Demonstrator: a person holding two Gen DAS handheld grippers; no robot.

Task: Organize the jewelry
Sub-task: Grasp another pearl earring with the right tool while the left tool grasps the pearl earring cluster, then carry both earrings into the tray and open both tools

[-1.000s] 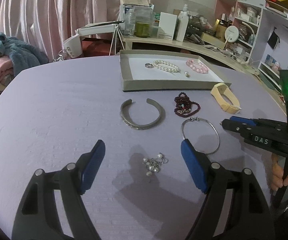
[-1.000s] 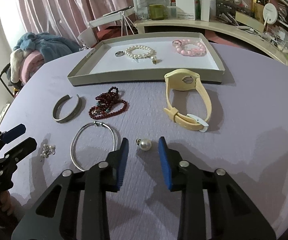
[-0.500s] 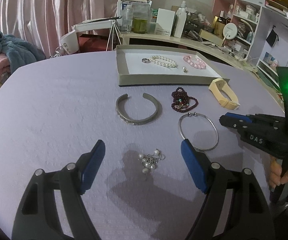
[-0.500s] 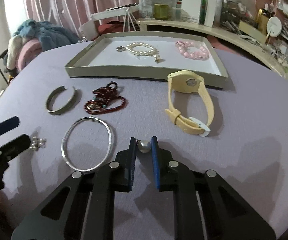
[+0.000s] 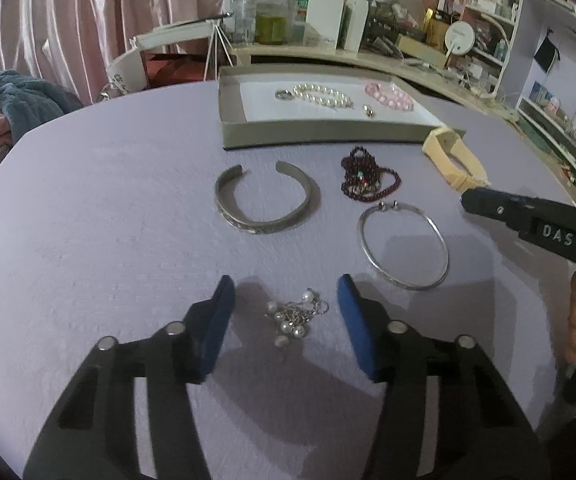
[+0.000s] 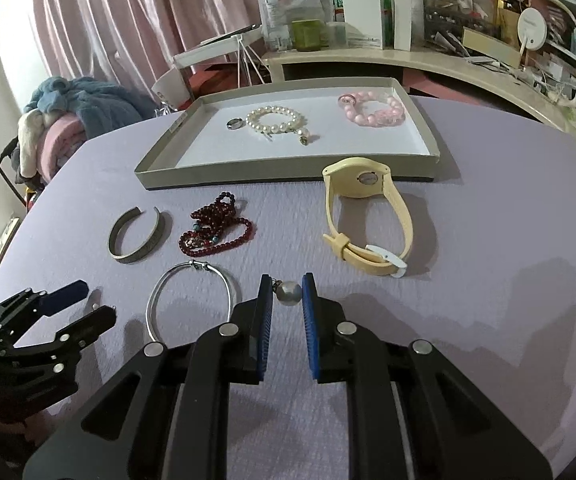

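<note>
My right gripper (image 6: 288,294) is shut on a single pearl earring (image 6: 289,293) just above the purple table. My left gripper (image 5: 286,300) is open, its blue pads on either side of a cluster of pearl earrings (image 5: 294,316) lying on the table. A grey tray (image 6: 160,162) at the back holds a ring (image 6: 234,123), a pearl bracelet (image 6: 274,120) and a pink bead bracelet (image 6: 372,110). On the table lie a silver cuff (image 5: 264,200), dark red beads (image 5: 368,180), a thin silver bangle (image 5: 404,244) and a cream watch (image 6: 364,216).
A cluttered desk (image 6: 388,56) with boxes and bottles stands behind the tray. A heap of clothes (image 6: 72,116) lies at the far left. Shelves (image 5: 528,40) fill the right wall.
My right gripper closed on the single pearl earring and has lifted it slightly. My left gripper moved forward around the pearl cluster, its jaws narrowing.
</note>
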